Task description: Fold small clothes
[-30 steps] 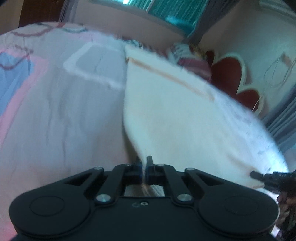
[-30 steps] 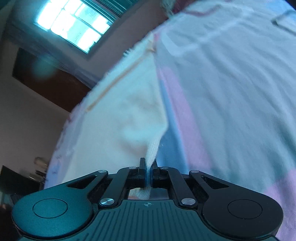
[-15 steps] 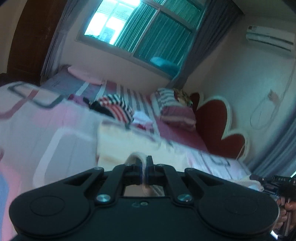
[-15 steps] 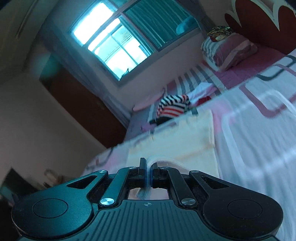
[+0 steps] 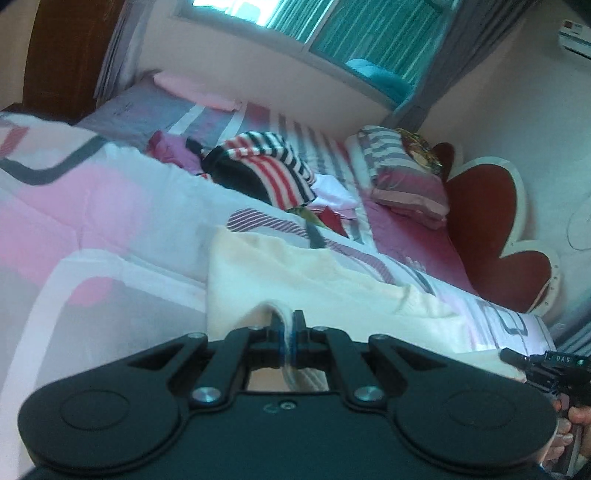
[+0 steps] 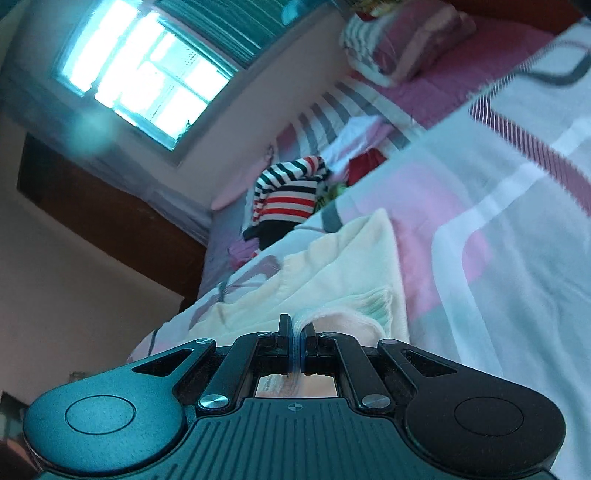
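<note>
left wrist: both hand-held grippers [image 5: 287, 325] [image 6: 296, 332] pinch cream cloth [image 5: 295, 273] edge.

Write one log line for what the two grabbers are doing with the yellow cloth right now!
left gripper: shut on cream cloth | right gripper: shut on cream cloth | cloth: lying on bed cover

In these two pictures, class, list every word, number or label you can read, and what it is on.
"DAS": small pale letters on the right gripper, blurred, so an uncertain reading.
Red mark on the air conditioner: too blurred to read.
Nothing readable on the cream cloth, the bedcover or the striped garment.
</note>
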